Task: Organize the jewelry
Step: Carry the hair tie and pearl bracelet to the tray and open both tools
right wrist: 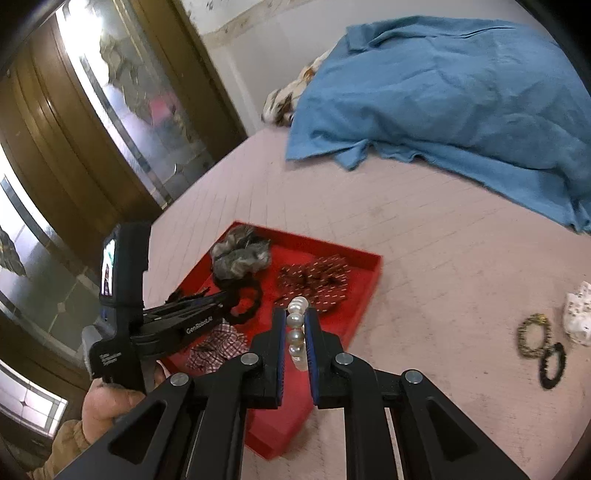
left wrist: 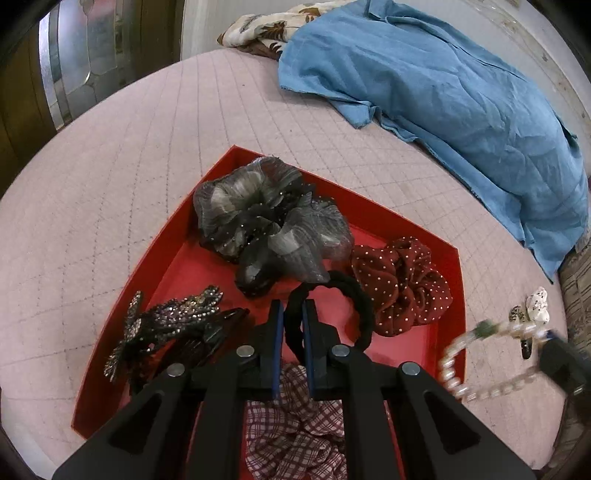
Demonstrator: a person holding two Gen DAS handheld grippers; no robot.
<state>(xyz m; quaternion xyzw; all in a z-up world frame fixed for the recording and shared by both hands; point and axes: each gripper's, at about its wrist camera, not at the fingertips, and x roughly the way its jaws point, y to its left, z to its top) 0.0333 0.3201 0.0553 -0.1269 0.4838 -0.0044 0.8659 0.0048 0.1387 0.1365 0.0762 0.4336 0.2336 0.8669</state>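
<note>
Left gripper (left wrist: 293,325): nearest the left wrist camera, over the tray, jaws clamped on the black hair tie (left wrist: 332,310), whose loop hangs free above the tray floor. Seen from the right wrist view, a hand (right wrist: 107,402) holds its handle.

Right gripper (right wrist: 295,339): jaws closed on the pearl bracelet (right wrist: 297,332); beads stand in a row between the blue pads (right wrist: 281,354). In the left view the bracelet (left wrist: 476,365) is blurred, held just beside the tray's right wall, above the bed.

Bed (left wrist: 147,147): pink quilted cover, bearing everything below.

Blue cloth (left wrist: 443,92): crumpled, at the far side of the bed, well apart from the tray; a leaf-print cloth (left wrist: 258,31) shows from under its far edge.

Tray (left wrist: 147,273): red, shallow, open. Contents:
- grey scrunchie (left wrist: 258,225), far corner, largest item;
- dotted scrunchie (left wrist: 402,284), dark red with white dots, right side, beside the grey one;
- checked scrunchie (left wrist: 291,432), near end, partly hidden by the left gripper;
- beaded clip (left wrist: 166,325), dark and sparkling, against the left wall.

Loose on the bed, right of the tray, near one another:
- white scrunchie (right wrist: 580,314), speckled, at the picture's edge;
- gold tie (right wrist: 533,334), dark-flecked;
- small black tie (right wrist: 552,365), touching the gold one.
</note>
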